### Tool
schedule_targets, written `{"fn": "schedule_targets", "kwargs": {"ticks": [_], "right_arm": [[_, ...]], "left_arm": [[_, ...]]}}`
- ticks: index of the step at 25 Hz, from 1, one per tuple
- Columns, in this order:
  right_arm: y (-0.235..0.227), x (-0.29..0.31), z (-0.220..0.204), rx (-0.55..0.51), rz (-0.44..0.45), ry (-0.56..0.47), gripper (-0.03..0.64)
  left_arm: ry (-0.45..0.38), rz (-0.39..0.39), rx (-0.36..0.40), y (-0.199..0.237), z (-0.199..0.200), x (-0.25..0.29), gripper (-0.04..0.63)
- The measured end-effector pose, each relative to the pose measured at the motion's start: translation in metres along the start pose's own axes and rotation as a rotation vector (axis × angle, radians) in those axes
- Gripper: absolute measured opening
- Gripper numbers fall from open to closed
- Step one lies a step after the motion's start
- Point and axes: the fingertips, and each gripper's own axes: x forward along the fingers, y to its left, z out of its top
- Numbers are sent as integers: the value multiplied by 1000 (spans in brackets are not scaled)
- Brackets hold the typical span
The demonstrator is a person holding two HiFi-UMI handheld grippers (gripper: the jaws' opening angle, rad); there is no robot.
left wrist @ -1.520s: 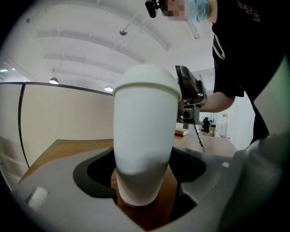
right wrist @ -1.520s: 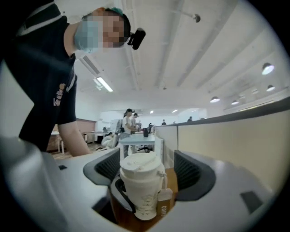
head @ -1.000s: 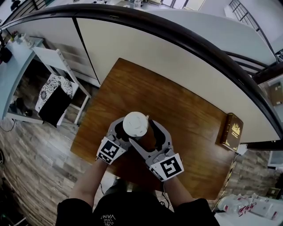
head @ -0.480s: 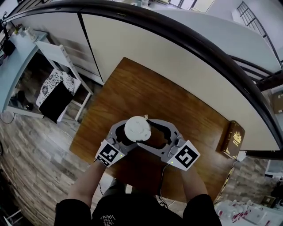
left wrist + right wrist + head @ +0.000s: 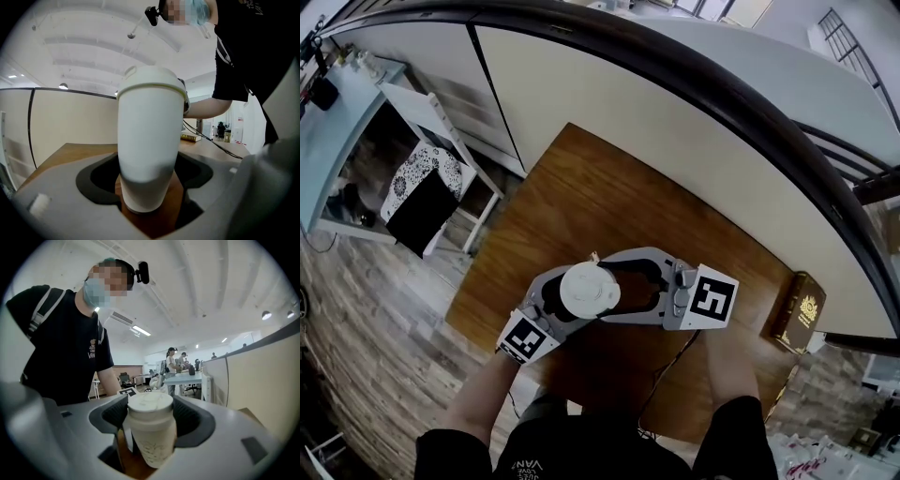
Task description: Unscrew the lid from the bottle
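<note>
Cream partition (image 5: 675, 122) with a dark top rail curves round the far side of the table. Brown wood table (image 5: 609, 197), mostly bare. Left of it on the plank floor: pale blue desk (image 5: 337, 131), white chair (image 5: 422, 127) with a black-and-white patterned cushion (image 5: 417, 178). Person in a black shirt (image 5: 581, 459) at the near edge. The shirt print starts "VAN", rest not readable.

Left gripper (image 5: 149, 187): jaws closed on the low body of the bottle (image 5: 150, 140), pads against both sides. Bottle is white, upright, standing on the table near the near-left edge.

Right gripper (image 5: 151, 413) reaches in from the right at lid height. Its pads sit against both sides of the lid (image 5: 150, 401), jaws wide because the lid is wide. Lid is on the bottle.

In the head view the lid hides the bottle body and most of both jaw tips. Each gripper's cube carries a black-and-white square marker. A thin dark cable (image 5: 670, 370) runs from the right gripper toward the person.

Brown book (image 5: 802, 309) lies at the table's right edge, well apart from the bottle. Gold emblem on its cover, text too small to read. Faint pattern on the bottle wall (image 5: 152, 446), no readable words. People (image 5: 171, 362) stand at desks far behind.
</note>
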Motion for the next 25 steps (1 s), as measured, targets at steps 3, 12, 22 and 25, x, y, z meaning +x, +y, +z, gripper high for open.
{"fn": "schedule_targets", "kwargs": {"ticks": [3, 12, 22, 25], "right_arm": [[1, 0, 4, -15, -58, 2, 308], [-3, -12, 17, -2, -640, -103, 313], [-6, 16, -1, -9, -762, 45, 350], [-9, 22, -3, -21, -713, 87, 348]], "left_arm": [[-3, 5, -2, -1, 0, -1, 367], [10, 37, -10, 1, -4, -1, 367], [16, 67, -20, 1, -4, 1, 367], [13, 68, -22, 1, -3, 1, 367]]}}
